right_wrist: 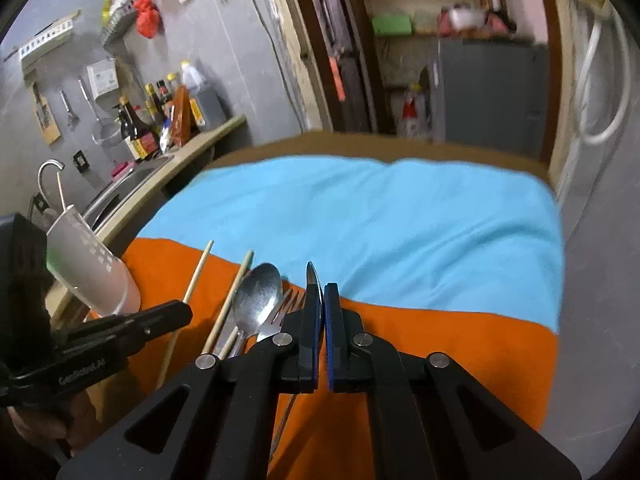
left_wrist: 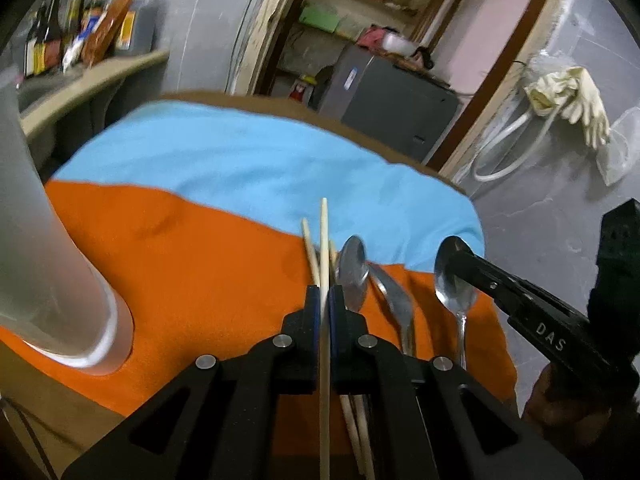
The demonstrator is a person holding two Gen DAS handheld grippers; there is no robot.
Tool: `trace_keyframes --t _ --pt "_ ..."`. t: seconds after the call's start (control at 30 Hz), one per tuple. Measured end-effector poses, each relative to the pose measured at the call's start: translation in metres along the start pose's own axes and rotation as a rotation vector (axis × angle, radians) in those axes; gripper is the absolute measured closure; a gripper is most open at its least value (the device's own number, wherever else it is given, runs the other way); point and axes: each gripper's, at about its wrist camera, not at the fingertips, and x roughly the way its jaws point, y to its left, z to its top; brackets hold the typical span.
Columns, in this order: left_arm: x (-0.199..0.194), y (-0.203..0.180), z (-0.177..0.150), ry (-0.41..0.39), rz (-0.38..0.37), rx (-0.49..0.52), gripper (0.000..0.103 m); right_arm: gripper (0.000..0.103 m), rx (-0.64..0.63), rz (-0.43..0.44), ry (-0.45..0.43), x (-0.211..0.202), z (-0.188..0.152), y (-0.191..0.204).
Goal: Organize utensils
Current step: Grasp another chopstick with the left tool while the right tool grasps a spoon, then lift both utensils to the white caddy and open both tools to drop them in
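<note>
The left gripper [left_wrist: 324,300] has its jaws clamped on a single chopstick [left_wrist: 324,248], and the right gripper [right_wrist: 322,300] is pinched tight on a spoon [left_wrist: 454,276], both over the orange cloth [left_wrist: 192,264]. On that cloth, between the two grippers, lie more chopsticks [right_wrist: 228,304], a second spoon [right_wrist: 256,296] and a fork [right_wrist: 280,312]. The white utensil holder [right_wrist: 94,260] stands at the cloth's left edge, with the blue cloth [right_wrist: 360,220] beyond it.

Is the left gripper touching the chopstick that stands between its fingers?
Touching. The left wrist view shows the left gripper shut on one chopstick, which runs straight through between the two fingers with no gap on either side.
</note>
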Motion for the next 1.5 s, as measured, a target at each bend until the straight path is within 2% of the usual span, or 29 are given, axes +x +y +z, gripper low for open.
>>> trace_keyframes --t 0.23,0.4,0.63,0.77,0.97,1.17,1.33,1.5 --pt "-0.030 -0.015 0.000 -0.116 -0.032 0.060 0.101 0.102 -0.022 -0.097 -0.133 -0.034 -0.009 0.020" --pt "-0.054 -0.018 0.011 -0.179 -0.074 0.077 0.101 0.102 0.020 -0.138 -0.233 -0.062 -0.011 0.031" --pt "-0.097 -0.009 0.032 -0.256 -0.123 0.075 0.101 0.102 0.022 -0.162 -0.351 -0.091 0.008 0.063" --pt "-0.124 0.005 0.047 -0.299 -0.132 0.081 0.101 0.102 -0.007 -0.150 -0.438 -0.106 0.024 0.096" --pt "-0.165 0.042 0.074 -0.385 -0.116 0.066 0.101 0.102 -0.054 -0.101 -0.549 -0.115 0.051 0.147" --pt "-0.199 0.111 0.108 -0.516 -0.055 -0.007 0.101 0.102 -0.072 -0.024 -0.659 -0.115 0.074 0.192" --pt "-0.201 0.178 0.124 -0.624 -0.005 -0.133 0.101 0.102 -0.070 -0.012 -0.746 -0.099 0.080 0.219" --pt "-0.191 0.218 0.126 -0.666 0.012 -0.203 0.101 0.102 -0.087 -0.028 -0.745 -0.070 0.077 0.232"
